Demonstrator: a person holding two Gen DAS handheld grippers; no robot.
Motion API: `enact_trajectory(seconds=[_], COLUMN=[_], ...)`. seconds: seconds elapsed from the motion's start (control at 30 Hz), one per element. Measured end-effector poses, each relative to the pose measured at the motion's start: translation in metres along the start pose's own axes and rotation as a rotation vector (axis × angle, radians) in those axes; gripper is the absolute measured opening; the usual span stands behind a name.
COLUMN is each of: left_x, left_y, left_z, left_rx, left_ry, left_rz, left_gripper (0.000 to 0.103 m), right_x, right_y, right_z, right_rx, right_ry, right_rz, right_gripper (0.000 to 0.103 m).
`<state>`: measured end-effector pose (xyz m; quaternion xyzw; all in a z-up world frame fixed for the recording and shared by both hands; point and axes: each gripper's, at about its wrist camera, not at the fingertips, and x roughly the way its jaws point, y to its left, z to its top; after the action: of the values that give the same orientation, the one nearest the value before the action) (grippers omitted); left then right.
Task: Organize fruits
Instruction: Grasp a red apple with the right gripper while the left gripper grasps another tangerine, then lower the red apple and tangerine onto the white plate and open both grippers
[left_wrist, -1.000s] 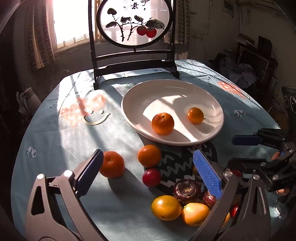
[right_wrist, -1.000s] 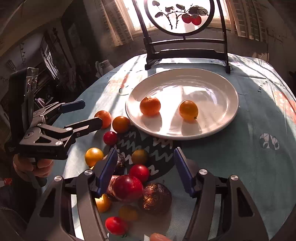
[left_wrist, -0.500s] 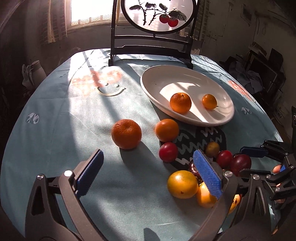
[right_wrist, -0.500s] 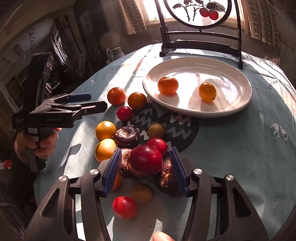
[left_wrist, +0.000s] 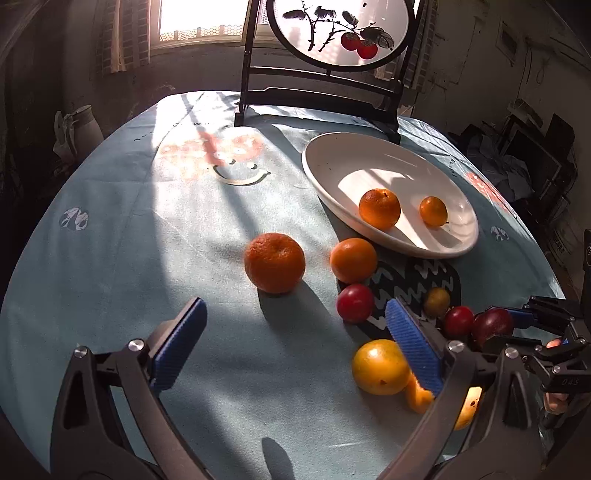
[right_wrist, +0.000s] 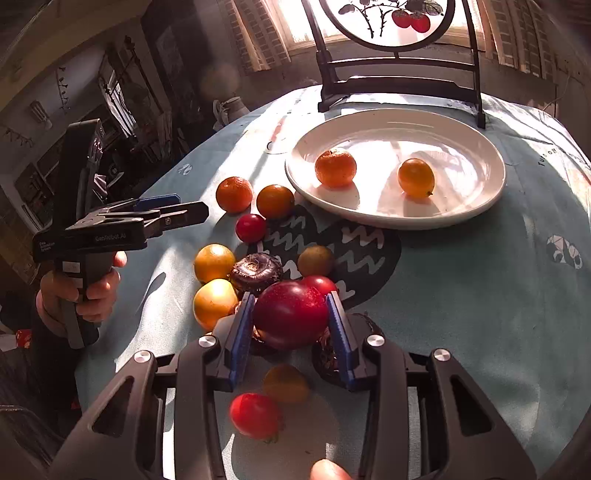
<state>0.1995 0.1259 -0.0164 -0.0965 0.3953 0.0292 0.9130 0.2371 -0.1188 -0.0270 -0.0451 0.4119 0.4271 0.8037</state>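
Note:
My right gripper (right_wrist: 291, 325) is shut on a large dark red plum (right_wrist: 290, 314), held over a heap of small fruits near the table's front edge. My left gripper (left_wrist: 295, 339) is open and empty, its fingers pointing at a wrinkled mandarin (left_wrist: 274, 262) lying loose on the blue tablecloth. A white plate (right_wrist: 476, 147) holds a mandarin (right_wrist: 335, 167) and a small orange (right_wrist: 415, 177). The plate also shows in the left wrist view (left_wrist: 332, 162). The left gripper shows from the side in the right wrist view (right_wrist: 173, 212).
Loose fruits lie around: an orange (left_wrist: 352, 259), a red plum (left_wrist: 354, 302), a yellow-orange fruit (left_wrist: 380, 365), dark mangosteens (right_wrist: 256, 269), a red tomato (right_wrist: 255, 415). A black framed round screen (left_wrist: 317, 74) stands behind the plate. The table edge curves away left.
My right gripper closed on the red plum and lifted it slightly. My left gripper swung left, bringing the loose mandarin toward the middle of its view.

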Motion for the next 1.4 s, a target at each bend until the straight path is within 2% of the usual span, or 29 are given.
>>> enact_trajectory(seconds=[0.13, 0.23, 0.27, 0.33, 0.5, 0.63, 0.73, 0.93, 1.1, 1.27, 1.4], left_x=[0.016, 0.03, 0.034, 0.041, 0.053, 0.061, 0.058, 0.05, 0.026, 0.037, 0.067], left_y=[0.007, 0.009, 0.01, 0.01, 0.006, 0.007, 0.005, 0.004, -0.018, -0.058, -0.074], left_z=[0.01, 0.015, 0.017, 0.018, 0.02, 0.018, 0.017, 0.017, 0.036, 0.071, 0.094], left_rx=[-0.009, 0.024, 0.027, 0.033, 0.055, 0.054, 0.059, 0.025, 0.054, 0.101, 0.11], left_ry=[0.017, 0.035, 0.043, 0.062, 0.076, 0.099, 0.09, 0.08, -0.021, -0.044, -0.014], left_rz=[0.021, 0.05, 0.048, 0.039, 0.054, 0.054, 0.046, 0.015, -0.01, -0.083, -0.088], left_gripper=[0.097, 0.084, 0.077, 0.071, 0.071, 0.054, 0.046, 0.045, 0.045, 0.045, 0.045], right_x=[-0.006, -0.007, -0.007, -0.007, -0.008, -0.007, -0.008, -0.01, -0.016, -0.011, 0.005], right_y=[-0.001, -0.004, -0.004, -0.005, -0.005, -0.005, -0.005, -0.006, -0.021, -0.053, -0.086], right_z=[0.002, 0.002, 0.002, 0.003, 0.003, 0.002, 0.002, 0.004, 0.018, 0.047, 0.069], right_rx=[0.013, 0.025, 0.027, 0.029, 0.032, 0.033, 0.032, 0.036, 0.106, 0.201, 0.284], right_ry=[-0.029, -0.03, -0.031, -0.032, -0.035, -0.035, -0.04, -0.059, -0.135, -0.244, -0.26], right_rz=[-0.003, 0.0, -0.001, -0.005, -0.006, -0.011, -0.017, -0.027, -0.044, -0.159, -0.26], right_gripper=[0.04, 0.04, 0.04, 0.04, 0.04, 0.04, 0.04, 0.04, 0.04, 0.04, 0.04])
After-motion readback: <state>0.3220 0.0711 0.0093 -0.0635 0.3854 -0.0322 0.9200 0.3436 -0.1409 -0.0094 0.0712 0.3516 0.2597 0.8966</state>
